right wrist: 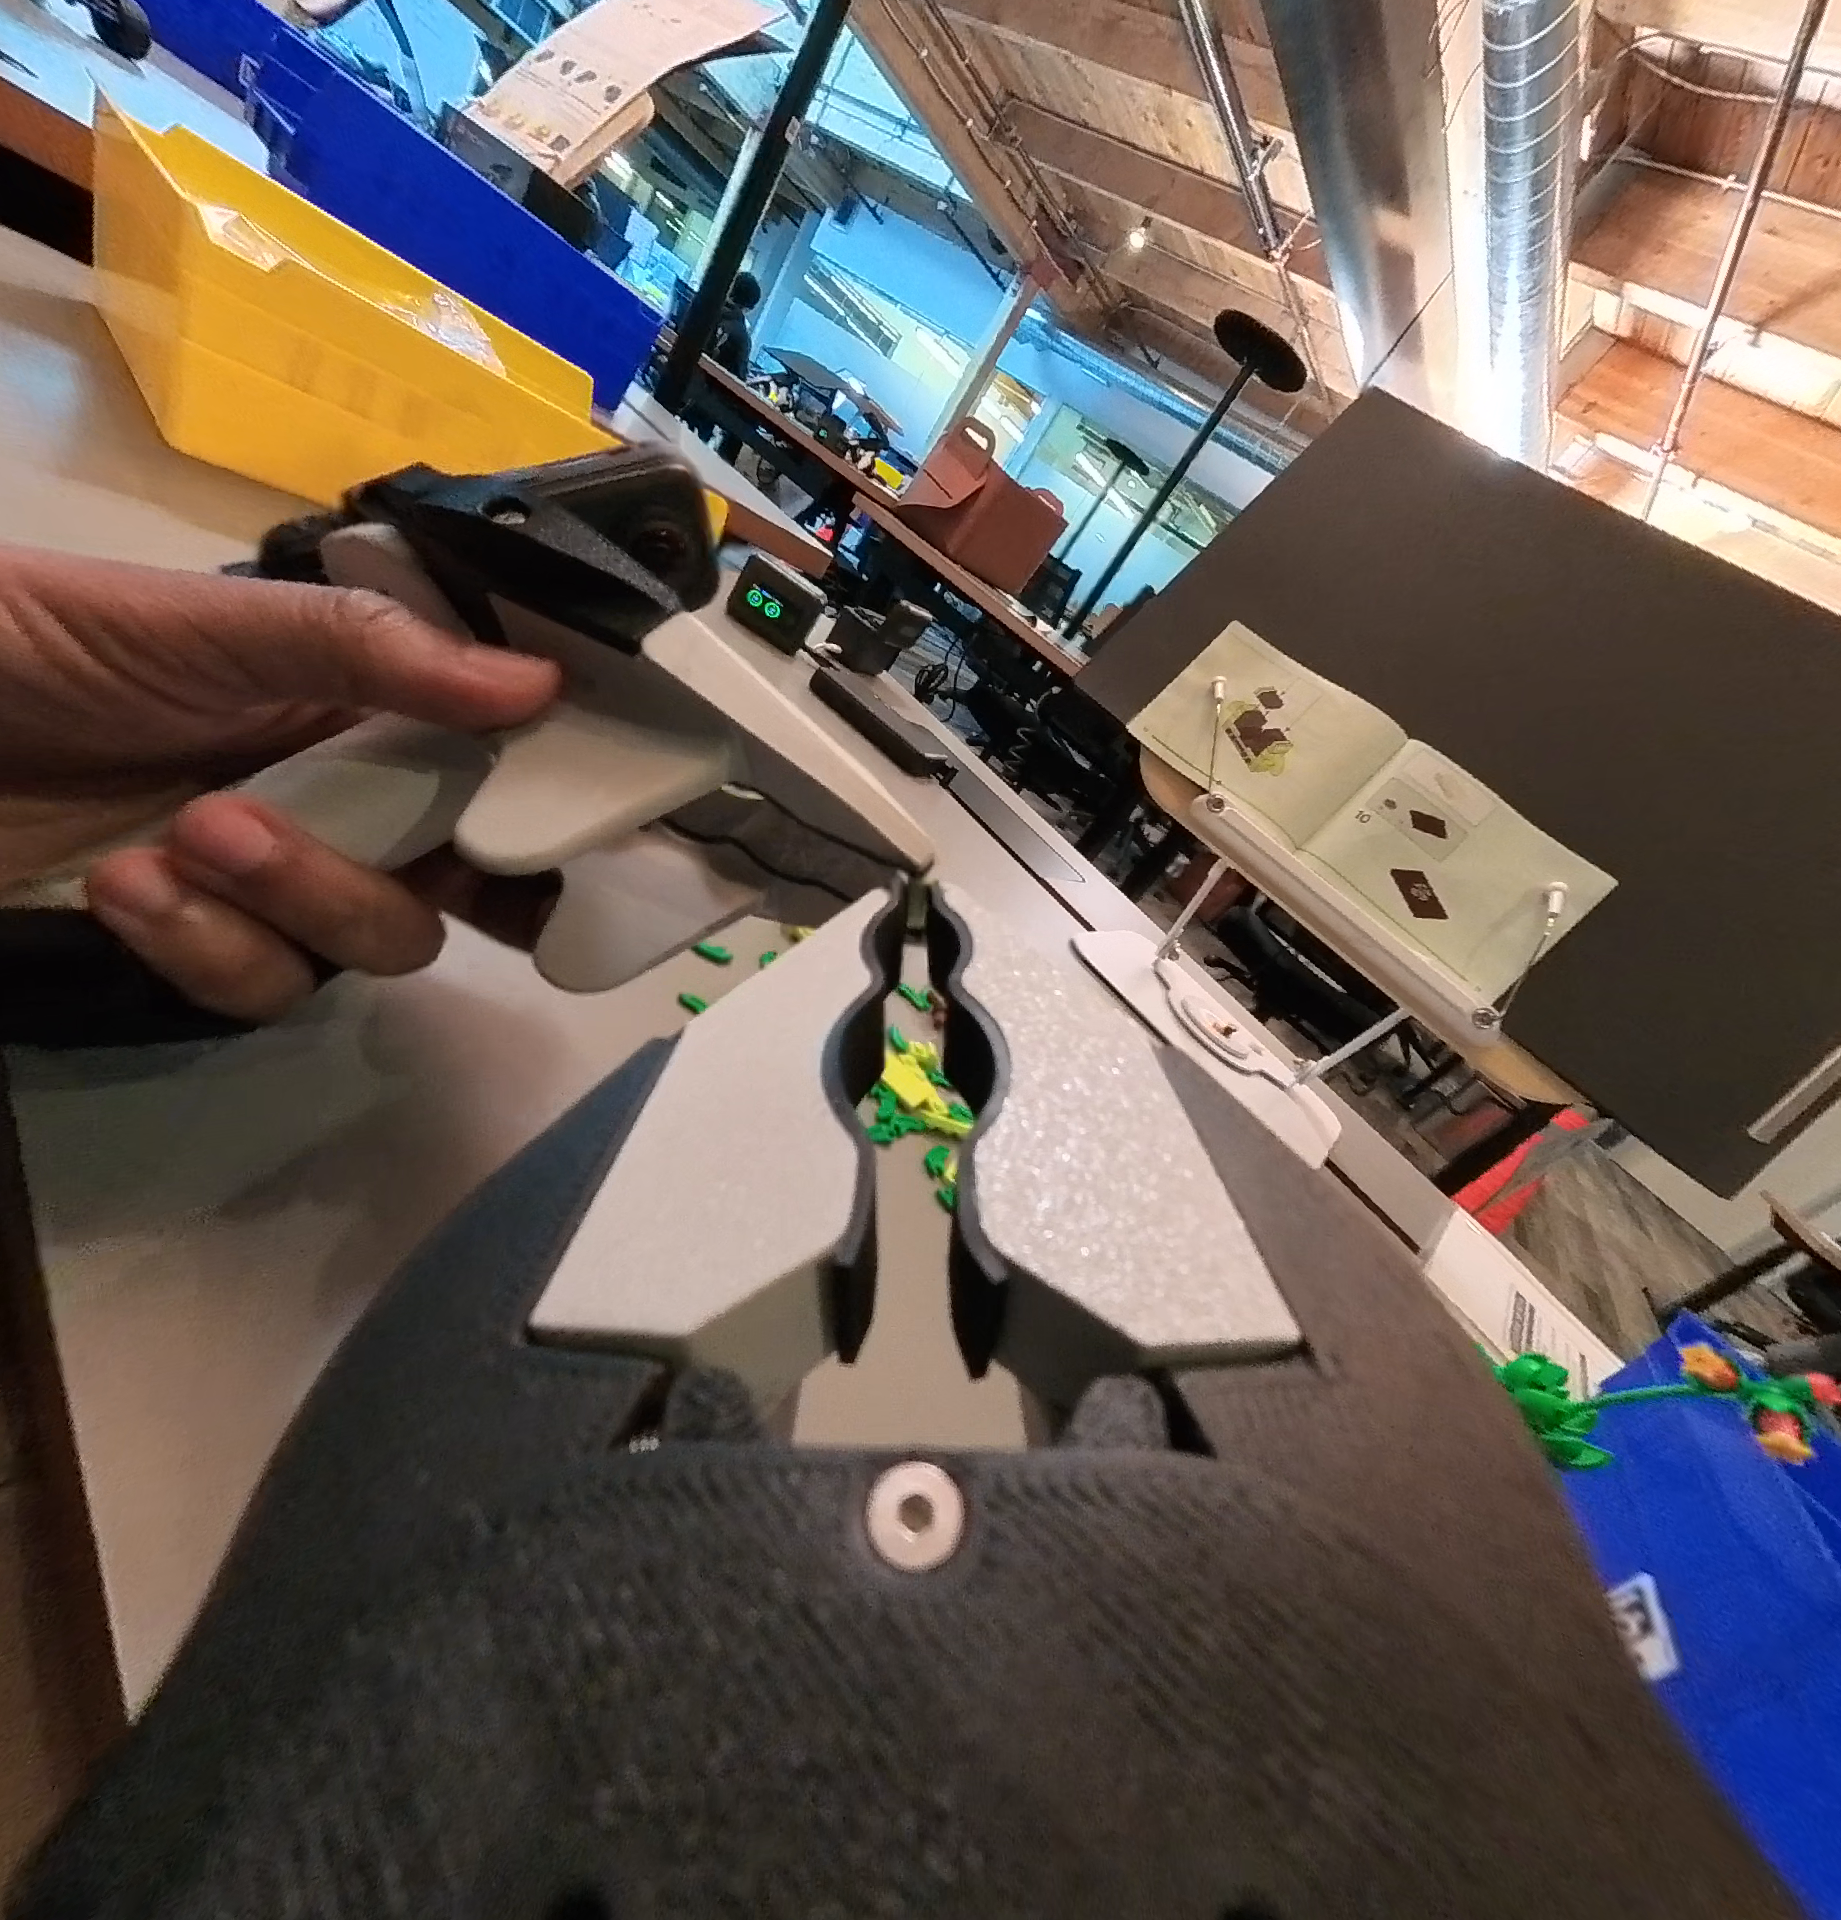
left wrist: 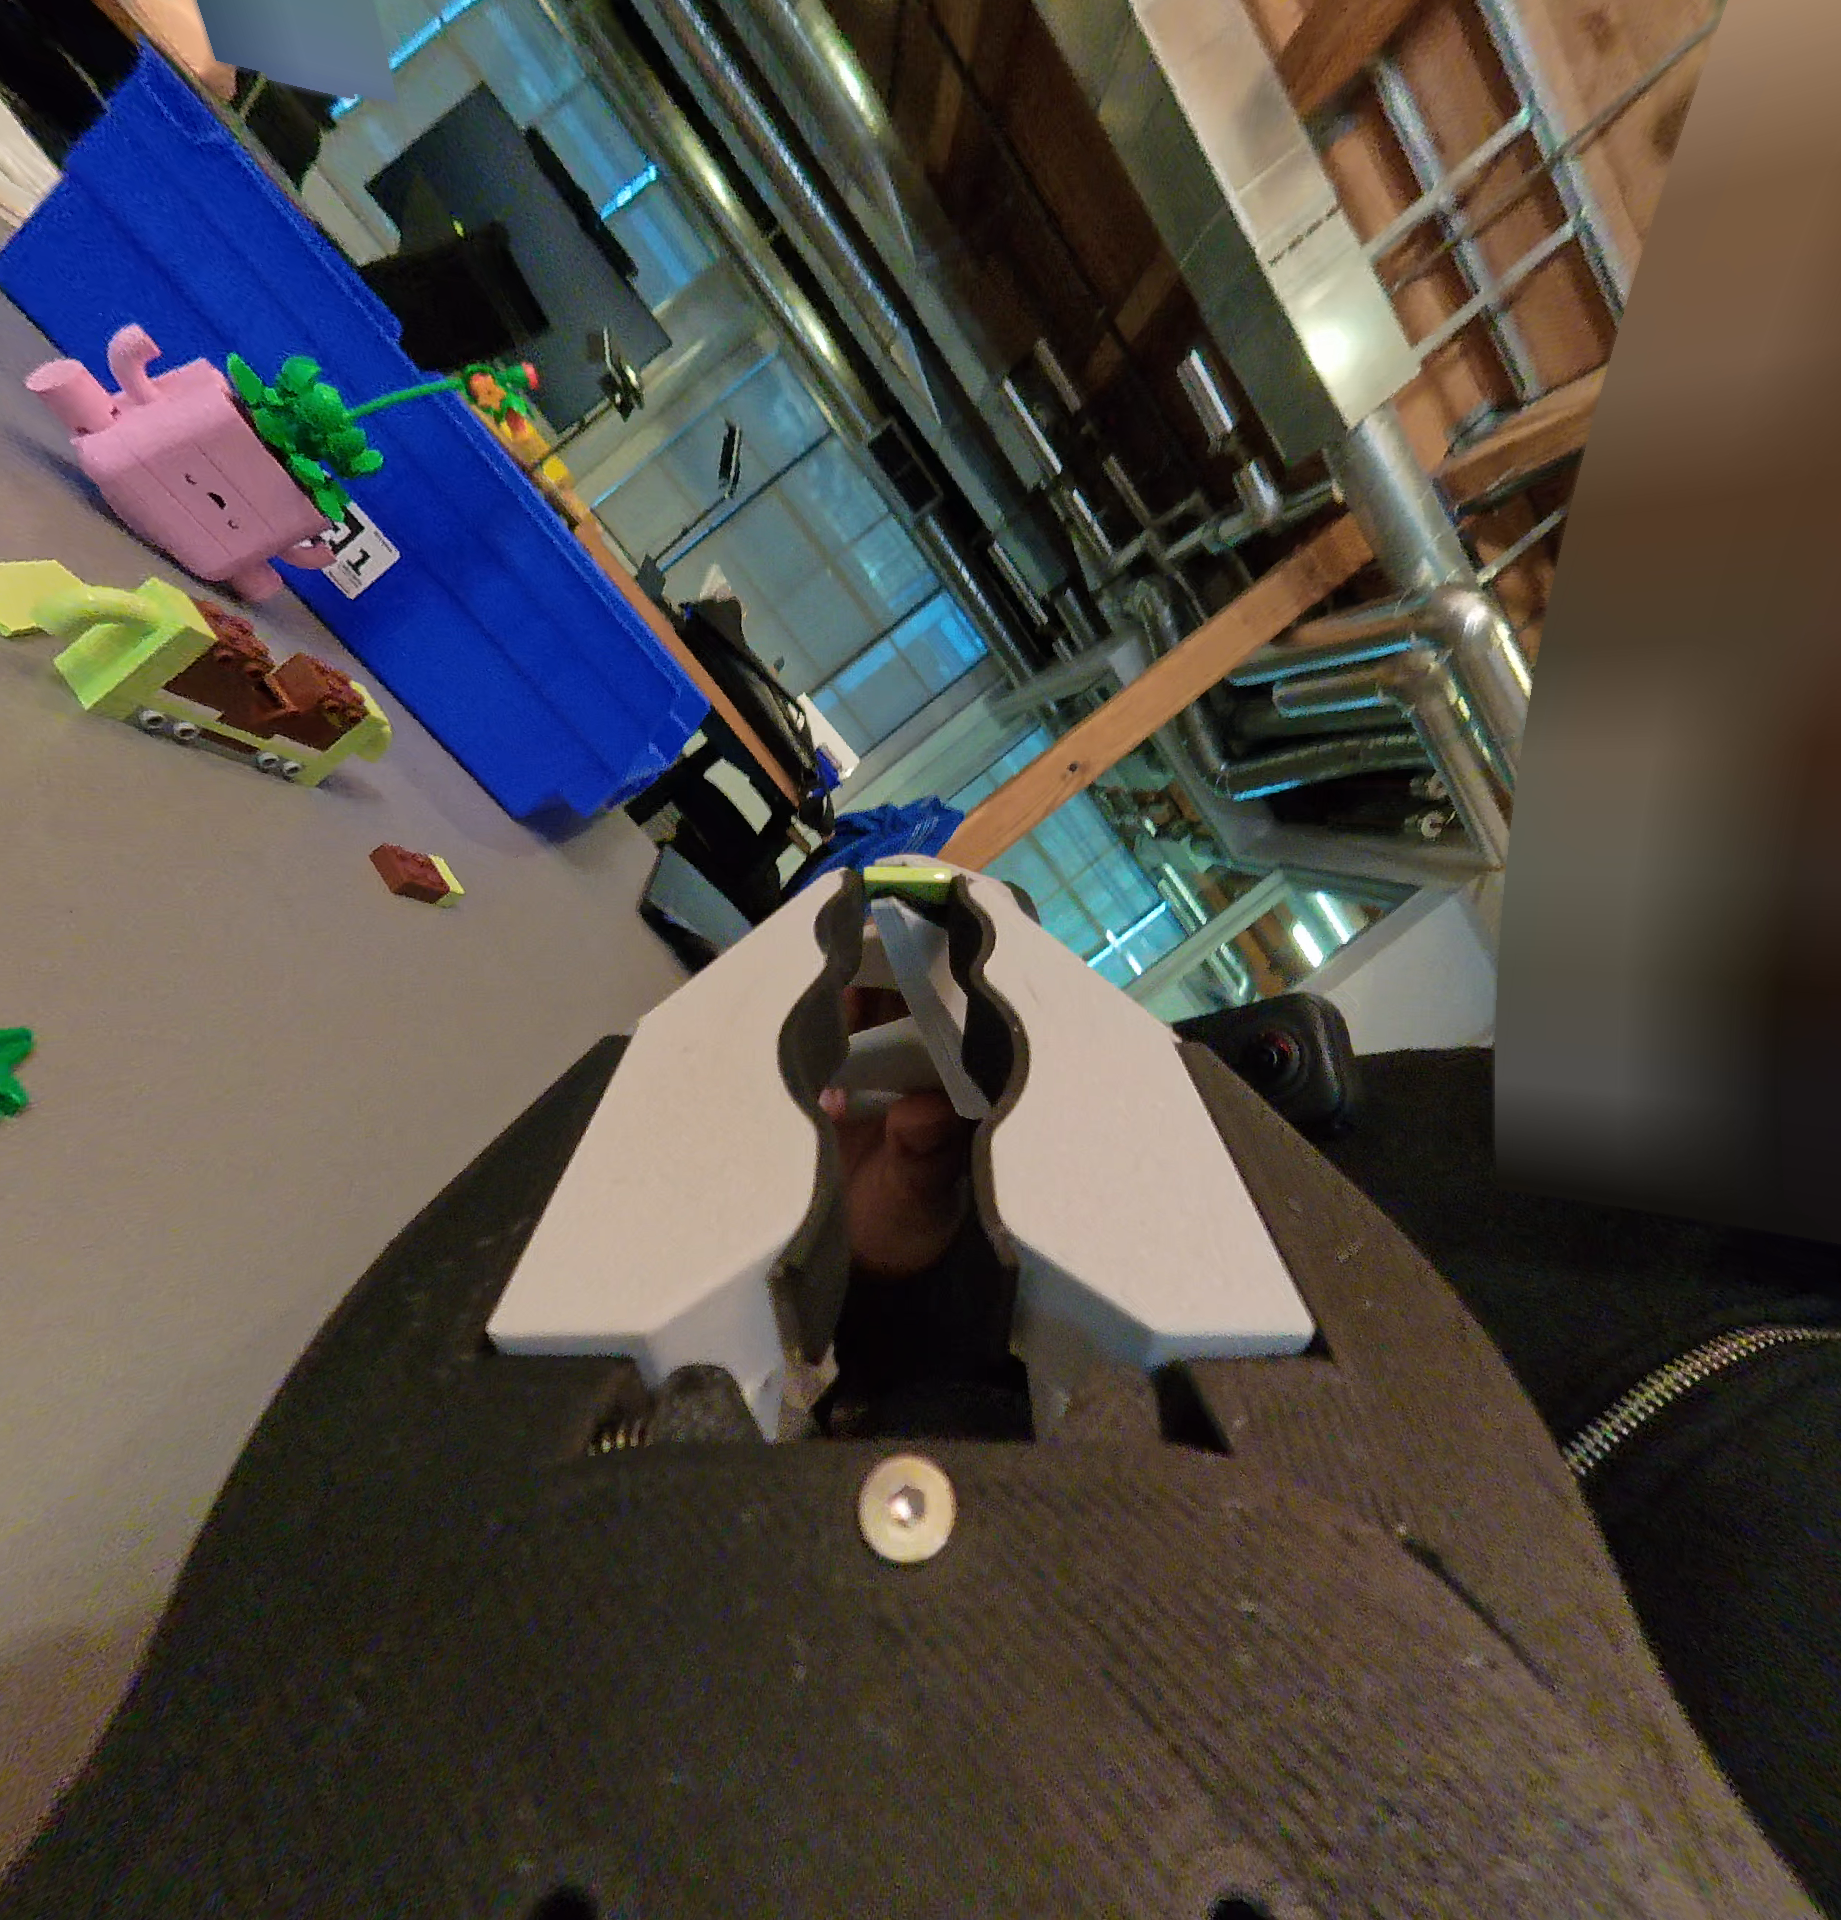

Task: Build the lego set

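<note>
Left wrist view: a lime piece point(left wrist: 905, 878) is pinched at the left gripper's point(left wrist: 908, 883) closed tips, met by the right gripper point(right wrist: 916, 902) — also closed, contents unclear — so misaligned pressing could pop it loose.

Bright indoor daylight from windows point(left wrist: 874, 582); glare on ceiling duct point(left wrist: 1311, 312). Fisheye bending at edges, both views tilted. Hand point(right wrist: 220, 748) and yellow bin point(right wrist: 303, 353) motion-blurred; soft shadows on worktop point(left wrist: 220, 1039).
</note>
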{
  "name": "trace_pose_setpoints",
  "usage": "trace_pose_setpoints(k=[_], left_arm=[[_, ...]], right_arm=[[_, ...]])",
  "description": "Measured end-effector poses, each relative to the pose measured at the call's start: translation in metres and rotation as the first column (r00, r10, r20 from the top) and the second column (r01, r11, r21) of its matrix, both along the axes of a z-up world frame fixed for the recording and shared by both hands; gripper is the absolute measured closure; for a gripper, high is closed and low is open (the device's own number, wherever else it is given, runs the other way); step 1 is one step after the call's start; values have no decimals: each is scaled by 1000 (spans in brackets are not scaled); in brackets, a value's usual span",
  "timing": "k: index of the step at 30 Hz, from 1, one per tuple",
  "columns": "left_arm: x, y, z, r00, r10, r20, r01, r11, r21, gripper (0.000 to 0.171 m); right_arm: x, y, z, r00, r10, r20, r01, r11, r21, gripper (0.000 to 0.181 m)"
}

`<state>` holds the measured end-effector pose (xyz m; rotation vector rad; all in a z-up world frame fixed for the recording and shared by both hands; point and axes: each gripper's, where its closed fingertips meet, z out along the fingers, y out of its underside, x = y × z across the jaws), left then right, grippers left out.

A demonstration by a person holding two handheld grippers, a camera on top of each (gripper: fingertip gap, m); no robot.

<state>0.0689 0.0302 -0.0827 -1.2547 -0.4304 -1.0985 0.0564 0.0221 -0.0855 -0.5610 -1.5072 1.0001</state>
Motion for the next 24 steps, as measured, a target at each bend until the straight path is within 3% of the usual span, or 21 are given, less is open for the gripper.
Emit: trace_pose_setpoints(k=[2,5,7,9,11,13,15,24], left_arm=[[-8,-2,-3,998,-11,-66,7,999,-49,159],[-26,-10,-27,956,-87,-281,10,964,-265,159],[-36,-22,-61,863,-222,-454,-38,867,-496,159],[-48,-41,-99,718,-399,-571,-167,698,-697,158],[-54,-57,-120,578,-542,-609,-275,574,-771,158],[-46,-62,-129,513,-626,-588,-293,516,-805,158],[-37,-60,-132,491,-663,-565,-270,501,-822,157],[-34,-52,-129,407,-663,-629,-302,552,-777,149]], right_arm=[[2,2,1,999,38,-18,-39,998,-58,170],[4,16,1,994,111,-21,-113,964,-242,160],[0,33,-6,994,97,40,-81,950,-303,157],[-5,45,-15,993,67,94,-36,953,-301,154],[-6,49,-17,994,54,94,-24,954,-299,154],[-5,48,-17,994,56,88,-28,956,-291,155],[-6,46,-18,994,60,94,-32,961,-275,155],[-5,46,-17,994,61,86,-35,960,-279,156]])
